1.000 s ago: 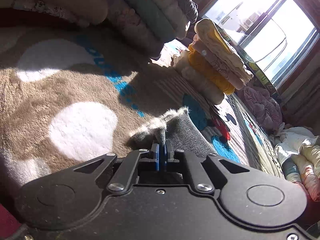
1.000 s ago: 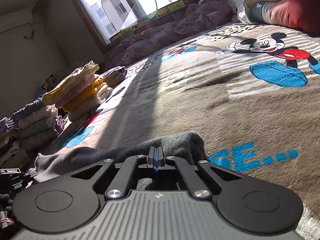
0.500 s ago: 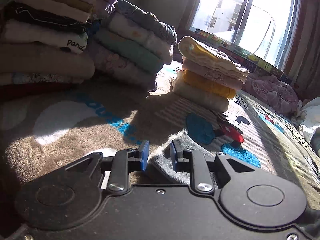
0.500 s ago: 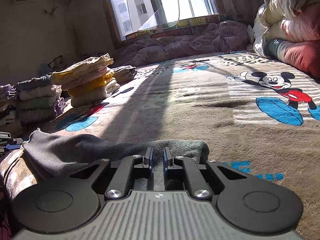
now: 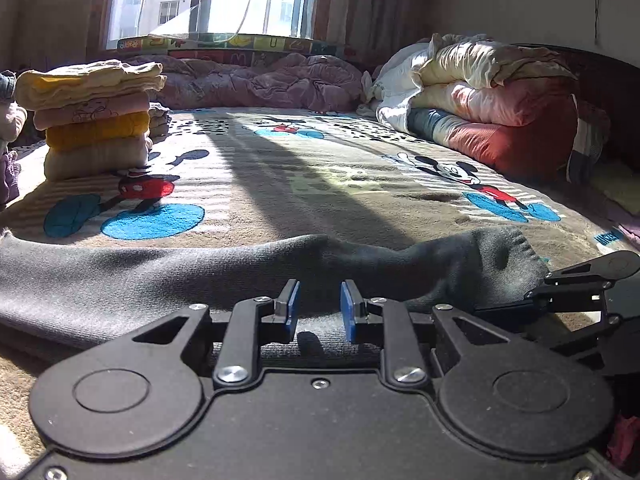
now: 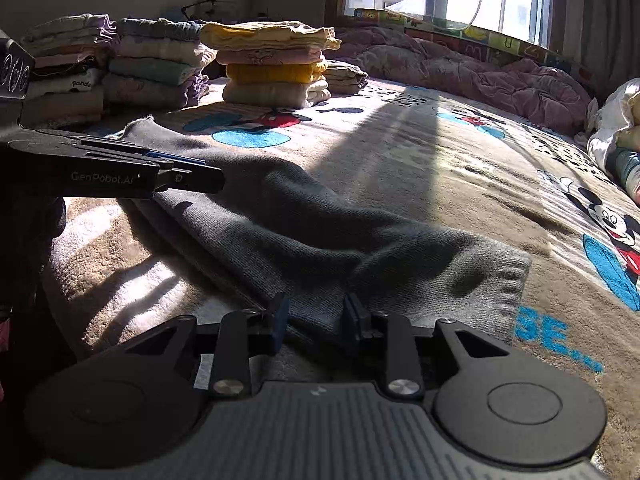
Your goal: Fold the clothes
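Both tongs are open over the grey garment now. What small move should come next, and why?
Probably close the right tongs on the near edge of the grey garment: its jaws stand open around that edge, and the garment lies long and flat. The left tongs are open too.

A sock [image 5: 280, 276] lies flat across the blanket [image 5: 360, 184]. Behind it to the left stand stacks of folded clothes [image 6: 276, 64]; rolled quilts [image 5: 488, 96] lie at the right.

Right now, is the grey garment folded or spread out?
Folded: the grey garment lies as a long doubled strip, layered edges showing, on the blanket.
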Tool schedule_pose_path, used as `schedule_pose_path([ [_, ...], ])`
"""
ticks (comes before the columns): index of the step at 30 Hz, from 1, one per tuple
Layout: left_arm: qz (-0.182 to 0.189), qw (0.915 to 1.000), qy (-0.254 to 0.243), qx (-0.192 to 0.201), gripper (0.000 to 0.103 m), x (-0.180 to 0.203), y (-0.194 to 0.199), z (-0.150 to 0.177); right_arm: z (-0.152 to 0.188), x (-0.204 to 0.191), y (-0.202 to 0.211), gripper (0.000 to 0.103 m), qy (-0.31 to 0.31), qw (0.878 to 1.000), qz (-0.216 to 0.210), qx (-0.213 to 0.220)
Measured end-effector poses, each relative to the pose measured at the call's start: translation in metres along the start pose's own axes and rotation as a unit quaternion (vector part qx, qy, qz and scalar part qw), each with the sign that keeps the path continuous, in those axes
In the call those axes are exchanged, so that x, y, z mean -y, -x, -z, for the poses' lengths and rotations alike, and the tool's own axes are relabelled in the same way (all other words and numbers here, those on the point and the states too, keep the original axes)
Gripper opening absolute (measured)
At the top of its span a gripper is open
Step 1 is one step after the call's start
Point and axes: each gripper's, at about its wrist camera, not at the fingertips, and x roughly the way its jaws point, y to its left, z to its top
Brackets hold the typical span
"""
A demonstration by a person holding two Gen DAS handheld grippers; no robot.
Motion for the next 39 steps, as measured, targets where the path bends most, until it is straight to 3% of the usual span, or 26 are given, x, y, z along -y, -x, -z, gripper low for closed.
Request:
schedule_pose_path([
  [3, -0.007, 0.9989, -0.046, -0.006, 0.028, 0.013, -0.001, 0.001, 0.000, -0.005, 0.004, 0.031, 0.017, 1.000, 0.002, -0.021],
  [6, -0.013, 0.9957, -0.091, -0.012, 0.028, 0.027, -0.002, 0.002, 0.004, -0.004, 0.009, 0.031, 0.023, 0.999, -0.001, -0.030],
  [8, -0.006, 0.9956, -0.092, -0.014, 0.029, 0.030, -0.005, 0.002, 0.003, 0.003, 0.019, 0.031, -0.006, 1.000, -0.022, -0.001],
  [10, -0.007, 0.9949, -0.080, -0.061, 0.029, 0.028, -0.022, 0.013, -0.002, 0.011, 0.027, 0.028, -0.042, 0.998, -0.031, 0.044],
  [12, 0.004, 0.9960, -0.066, -0.060, 0.029, 0.023, -0.017, 0.010, -0.008, 0.018, 0.033, 0.029, -0.071, 0.993, -0.024, 0.090],
  [14, 0.009, 0.9971, -0.056, -0.051, 0.029, 0.017, -0.008, 0.001, -0.014, 0.018, 0.026, 0.028, -0.066, 0.993, -0.008, 0.100],
  [17, -0.017, 0.9988, -0.044, 0.013, 0.029, 0.002, 0.006, -0.017, -0.024, 0.014, 0.015, 0.025, -0.055, 0.992, -0.003, 0.110],
  [19, -0.028, 0.9988, -0.032, 0.022, 0.029, -0.011, -0.001, -0.027, -0.033, 0.007, 0.002, 0.025, -0.043, 0.992, -0.002, 0.116],
  [22, -0.042, 0.9986, -0.031, 0.001, 0.029, -0.022, -0.026, -0.030, -0.042, -0.006, -0.025, 0.024, -0.020, 0.994, 0.002, 0.109],
  [24, -0.092, 0.9945, -0.028, -0.042, 0.030, -0.031, -0.052, -0.022, -0.041, -0.012, -0.048, 0.023, -0.010, 0.997, 0.018, 0.078],
  [25, -0.102, 0.9937, -0.011, -0.045, 0.031, -0.039, -0.057, -0.018, -0.037, -0.013, -0.060, 0.023, -0.007, 0.998, 0.036, 0.050],
  [30, -0.143, 0.9888, -0.007, -0.043, 0.030, -0.043, -0.047, -0.020, -0.032, 0.003, -0.053, 0.018, -0.051, 0.997, 0.029, 0.049],
  [33, -0.121, 0.9923, -0.017, -0.019, 0.025, -0.029, -0.034, -0.027, -0.031, 0.007, -0.048, 0.016, -0.067, 0.996, 0.025, 0.044],
  [36, -0.046, 0.9976, -0.050, 0.009, 0.026, -0.003, -0.033, -0.028, -0.032, 0.001, -0.040, 0.017, -0.061, 0.995, 0.038, 0.069],
  [39, -0.044, 0.9949, -0.081, -0.040, 0.026, 0.013, -0.064, -0.018, -0.029, 0.013, -0.042, 0.017, -0.085, 0.993, 0.058, 0.064],
])
